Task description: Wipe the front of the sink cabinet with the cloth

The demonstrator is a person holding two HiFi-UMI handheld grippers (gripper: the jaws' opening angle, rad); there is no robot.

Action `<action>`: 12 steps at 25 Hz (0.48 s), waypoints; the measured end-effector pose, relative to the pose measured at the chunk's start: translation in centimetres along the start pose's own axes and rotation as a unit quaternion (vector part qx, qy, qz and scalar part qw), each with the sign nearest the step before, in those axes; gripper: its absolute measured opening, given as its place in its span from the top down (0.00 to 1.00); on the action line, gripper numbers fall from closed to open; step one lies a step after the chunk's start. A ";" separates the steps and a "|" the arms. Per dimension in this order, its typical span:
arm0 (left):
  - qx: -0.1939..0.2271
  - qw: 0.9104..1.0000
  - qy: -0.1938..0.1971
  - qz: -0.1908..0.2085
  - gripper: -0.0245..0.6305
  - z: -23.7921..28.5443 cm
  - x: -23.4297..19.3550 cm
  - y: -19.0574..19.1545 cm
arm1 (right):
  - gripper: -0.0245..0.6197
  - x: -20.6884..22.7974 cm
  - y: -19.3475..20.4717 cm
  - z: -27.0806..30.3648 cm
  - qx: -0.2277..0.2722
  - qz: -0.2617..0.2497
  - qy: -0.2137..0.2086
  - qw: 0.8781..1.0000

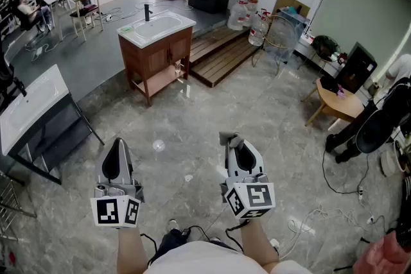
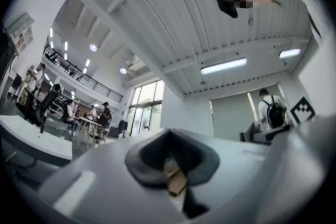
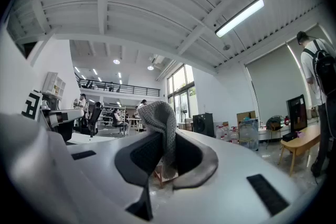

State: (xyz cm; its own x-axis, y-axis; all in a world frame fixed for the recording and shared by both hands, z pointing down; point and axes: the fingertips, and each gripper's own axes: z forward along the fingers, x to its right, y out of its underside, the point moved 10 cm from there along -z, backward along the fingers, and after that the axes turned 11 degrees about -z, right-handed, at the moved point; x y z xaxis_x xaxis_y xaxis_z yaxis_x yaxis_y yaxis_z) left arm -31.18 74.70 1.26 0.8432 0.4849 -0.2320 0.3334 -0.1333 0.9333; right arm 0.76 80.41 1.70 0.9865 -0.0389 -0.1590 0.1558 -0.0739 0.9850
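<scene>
The wooden sink cabinet with a white basin and black tap stands far ahead across the marble floor. Both grippers are held low and close to the body, well short of it. My right gripper is shut on a grey knitted cloth, and in the right gripper view that cloth sticks up from between the jaws of the gripper. To the left, my left gripper looks shut with nothing in it. In the left gripper view its dark pads meet round a small gap.
A low wooden platform lies right of the cabinet, with water bottles behind it. A white-topped table stands at the left and a small wooden table at the right. Cables trail on the floor, and a person in black is at the right edge.
</scene>
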 end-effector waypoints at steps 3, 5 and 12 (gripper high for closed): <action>-0.002 1.000 0.005 0.001 0.96 0.1 0.8 -0.2 | 0.90 0.5 -0.4 -0.3 0.004 0.000 0.002 1.000; -0.004 1.000 0.011 0.003 0.96 0.0 1.2 -0.3 | 0.90 0.7 -0.5 -0.6 0.005 0.002 0.005 1.000; -0.004 1.000 0.016 0.005 0.96 0.0 0.7 -0.8 | 0.90 0.0 -0.6 -0.4 0.004 0.006 0.007 1.000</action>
State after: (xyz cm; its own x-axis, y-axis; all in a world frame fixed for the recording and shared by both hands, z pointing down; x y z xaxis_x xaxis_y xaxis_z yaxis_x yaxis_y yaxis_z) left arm -30.92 75.15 0.33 0.8321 0.5116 -0.2144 0.3225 -0.1318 0.9374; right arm 0.67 80.84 1.13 0.9889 -0.0267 -0.1462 0.1436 -0.0819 0.9862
